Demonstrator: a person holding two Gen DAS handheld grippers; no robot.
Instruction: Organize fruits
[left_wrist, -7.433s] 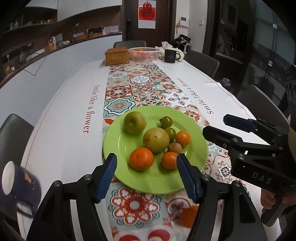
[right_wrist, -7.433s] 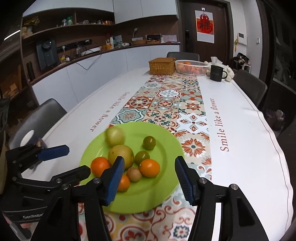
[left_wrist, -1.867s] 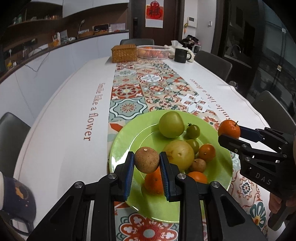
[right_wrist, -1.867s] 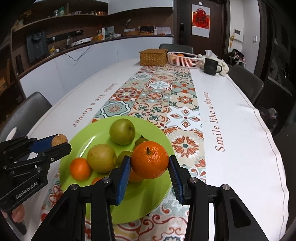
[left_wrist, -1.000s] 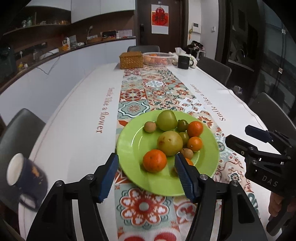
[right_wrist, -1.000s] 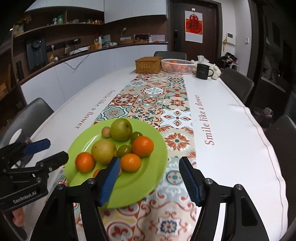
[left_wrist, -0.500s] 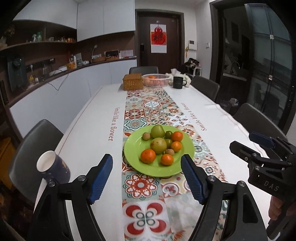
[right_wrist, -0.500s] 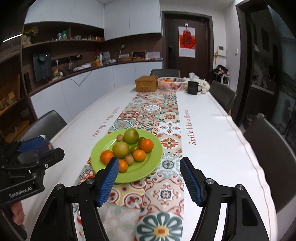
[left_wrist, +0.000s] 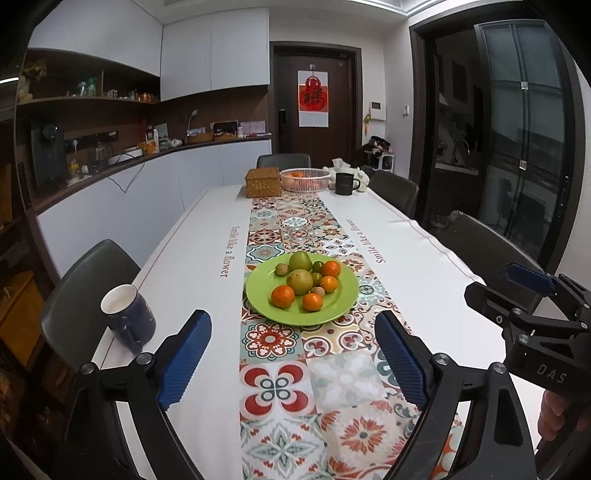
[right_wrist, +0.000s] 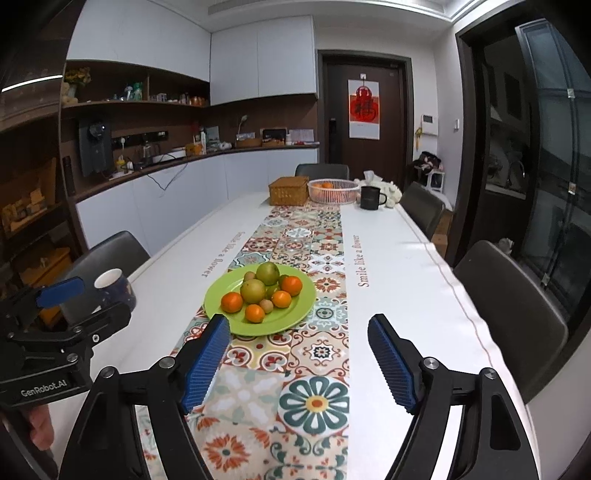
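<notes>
Fruits are sitting gathered on the green plate (left_wrist: 258, 291), which is resting on the patterned runner (left_wrist: 295, 225) down the middle of the table (left_wrist: 192, 266): a tangerine (left_wrist: 283, 296) at 7 o'clock on the plate, a pale round fruit (left_wrist: 300, 281) at its centre, a green one (left_wrist: 300, 261) at 12 o'clock and a small brown one (left_wrist: 281, 269) at 11. You are holding the left gripper (left_wrist: 291, 358) and the right gripper (right_wrist: 299, 360) well short of the plate, each with its blue pads spread wide and carrying nothing. Nothing loose is showing on the cloth, so the gathering is looking finished to me, with little left but setting the tools down. Your left camera is giving you the whole navy mug (left_wrist: 127, 315) at 9 o'clock from the plate; your right camera is catching only its rim behind the other tool, but is showing the wicker box (right_wrist: 289, 190) and white basket (right_wrist: 333, 191) at the far end more clearly.
</notes>
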